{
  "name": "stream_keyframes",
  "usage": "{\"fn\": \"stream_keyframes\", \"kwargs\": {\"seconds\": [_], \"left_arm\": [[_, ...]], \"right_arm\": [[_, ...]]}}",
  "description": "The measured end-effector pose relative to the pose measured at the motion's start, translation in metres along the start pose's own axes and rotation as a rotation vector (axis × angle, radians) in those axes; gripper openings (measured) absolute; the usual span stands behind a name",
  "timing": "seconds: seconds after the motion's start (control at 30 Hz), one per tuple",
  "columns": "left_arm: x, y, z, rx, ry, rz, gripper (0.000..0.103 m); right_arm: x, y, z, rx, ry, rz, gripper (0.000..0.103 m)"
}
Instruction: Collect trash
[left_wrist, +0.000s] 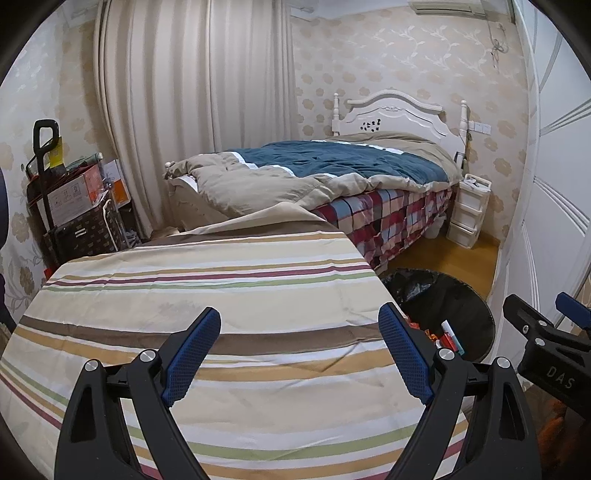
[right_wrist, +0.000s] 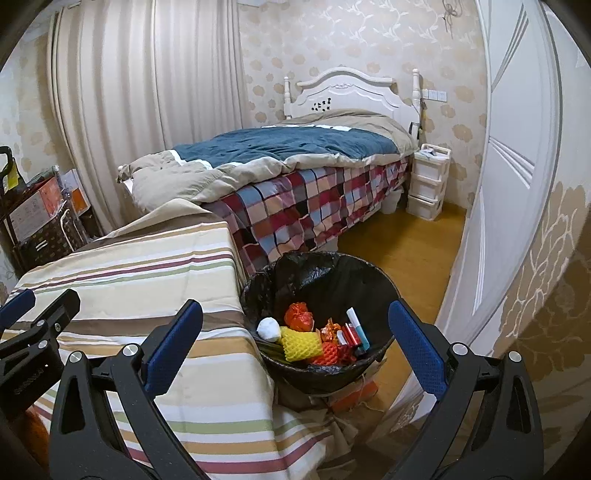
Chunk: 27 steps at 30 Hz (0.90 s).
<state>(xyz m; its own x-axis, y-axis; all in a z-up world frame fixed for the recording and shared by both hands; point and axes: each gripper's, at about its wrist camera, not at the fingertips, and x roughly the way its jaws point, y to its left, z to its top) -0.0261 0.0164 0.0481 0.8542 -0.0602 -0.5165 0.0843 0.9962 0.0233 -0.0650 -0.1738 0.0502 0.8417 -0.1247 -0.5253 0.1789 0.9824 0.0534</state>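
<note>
A bin lined with a black bag (right_wrist: 332, 273) stands on the floor by the right edge of the table with the striped cloth (right_wrist: 147, 266). In it lie a yellow foam net (right_wrist: 299, 343), an orange crumpled wrapper (right_wrist: 299, 315), a white wad (right_wrist: 269, 328), and red packs with a white and teal tube (right_wrist: 356, 328). My right gripper (right_wrist: 295, 308) is open above the bin's near side and holds nothing. Over the cloth (left_wrist: 221, 273), my left gripper (left_wrist: 300, 315) is open and bare. The bin (left_wrist: 461, 306) shows to its right, partly hidden by the table's edge.
A bed (right_wrist: 295, 155) with a blue and tan quilt stands behind the table. A white drawer unit (right_wrist: 428, 181) sits by the headboard, and a white door (right_wrist: 517, 184) is on the right. Boxes and a trolley (left_wrist: 74, 206) stand at the left. Wooden floor (right_wrist: 406, 251) lies between bed and door.
</note>
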Motion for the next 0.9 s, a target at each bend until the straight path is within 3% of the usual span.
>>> {"fn": "stream_keyframes", "kwargs": {"seconds": [0.9], "left_arm": [[-0.0027, 0.0029, -0.0017, -0.004, -0.004, -0.004, 0.087]], "right_arm": [[-0.0044, 0.0035, 0.0005, -0.005, -0.006, -0.003, 0.098]]}}
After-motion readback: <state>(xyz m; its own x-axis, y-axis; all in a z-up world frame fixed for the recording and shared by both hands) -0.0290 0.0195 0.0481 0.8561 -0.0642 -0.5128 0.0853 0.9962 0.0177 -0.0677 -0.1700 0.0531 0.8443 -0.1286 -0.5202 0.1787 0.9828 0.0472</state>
